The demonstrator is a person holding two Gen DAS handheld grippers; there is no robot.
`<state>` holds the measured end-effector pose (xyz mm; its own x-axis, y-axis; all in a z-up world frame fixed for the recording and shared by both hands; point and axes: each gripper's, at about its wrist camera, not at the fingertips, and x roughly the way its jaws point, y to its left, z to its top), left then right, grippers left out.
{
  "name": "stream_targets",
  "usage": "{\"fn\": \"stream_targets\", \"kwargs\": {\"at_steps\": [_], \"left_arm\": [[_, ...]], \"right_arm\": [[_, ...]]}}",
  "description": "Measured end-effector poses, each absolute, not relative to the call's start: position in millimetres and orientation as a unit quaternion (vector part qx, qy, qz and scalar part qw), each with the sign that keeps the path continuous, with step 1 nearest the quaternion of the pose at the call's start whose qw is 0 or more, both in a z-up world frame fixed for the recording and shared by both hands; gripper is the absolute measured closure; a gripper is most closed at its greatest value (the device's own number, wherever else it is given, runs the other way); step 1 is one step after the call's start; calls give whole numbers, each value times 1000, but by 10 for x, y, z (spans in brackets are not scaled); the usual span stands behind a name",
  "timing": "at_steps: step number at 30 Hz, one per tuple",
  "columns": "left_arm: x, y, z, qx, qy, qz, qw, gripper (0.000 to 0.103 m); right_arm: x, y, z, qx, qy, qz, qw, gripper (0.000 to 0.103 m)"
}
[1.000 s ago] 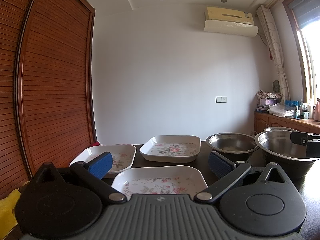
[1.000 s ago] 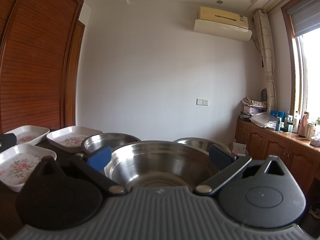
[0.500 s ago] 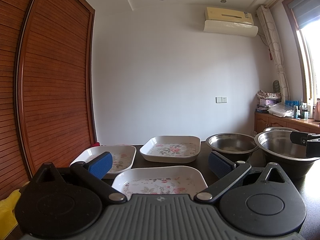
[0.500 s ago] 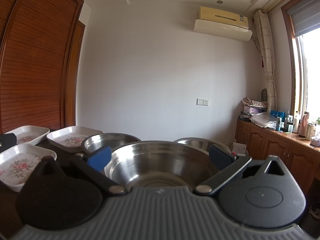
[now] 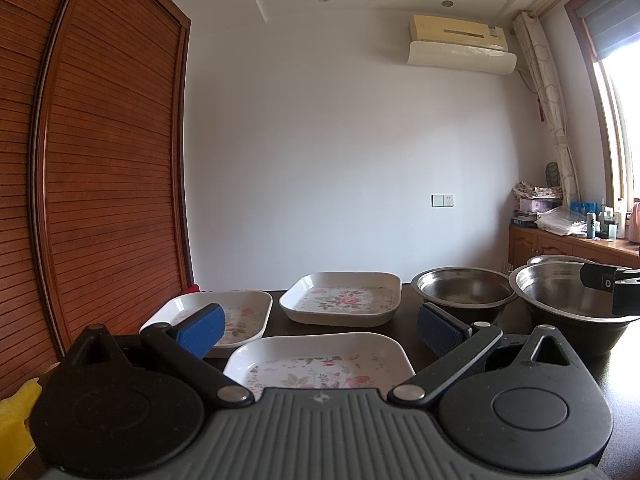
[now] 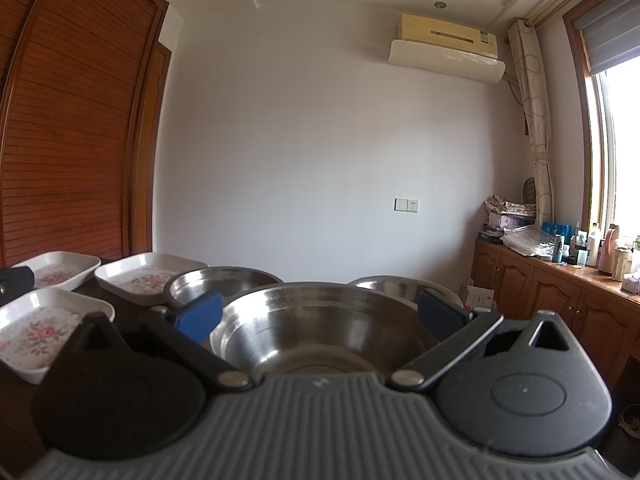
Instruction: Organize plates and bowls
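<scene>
Three white floral square plates lie on the dark table: the nearest plate point(image 5: 320, 364), one at the left point(image 5: 240, 316) and one farther back point(image 5: 344, 298). My left gripper point(image 5: 320, 330) is open and empty, low over the nearest plate. Three steel bowls stand to the right: a large near bowl point(image 6: 320, 324), a bowl behind it on the left point(image 6: 224, 284) and one behind on the right point(image 6: 396, 284). My right gripper point(image 6: 320, 314) is open and empty, its fingers on either side of the large bowl. The plates also show in the right wrist view point(image 6: 36, 328).
A wooden slatted wardrobe point(image 5: 100, 200) stands at the left. A wooden sideboard point(image 6: 560, 292) with bottles and clutter runs along the right wall under the window. The white back wall carries an air conditioner point(image 5: 460, 44). A yellow cloth point(image 5: 16, 416) lies at the table's near left.
</scene>
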<state>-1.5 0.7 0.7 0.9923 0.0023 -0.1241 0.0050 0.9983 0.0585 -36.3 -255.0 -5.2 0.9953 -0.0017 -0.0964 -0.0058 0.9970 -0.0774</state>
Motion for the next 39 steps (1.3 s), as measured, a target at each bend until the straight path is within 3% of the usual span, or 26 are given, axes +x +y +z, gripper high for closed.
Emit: {"fn": "stream_targets", "kwargs": {"at_steps": [11, 39], "left_arm": [[-23, 61, 30, 12, 62, -5, 998, 0], [-375, 453, 256, 55, 192, 2, 980, 0]], "right_arm": [[-451, -2410, 52, -61, 35, 34, 997, 0], [-888, -1750, 152, -83, 76, 156, 981, 0]]}}
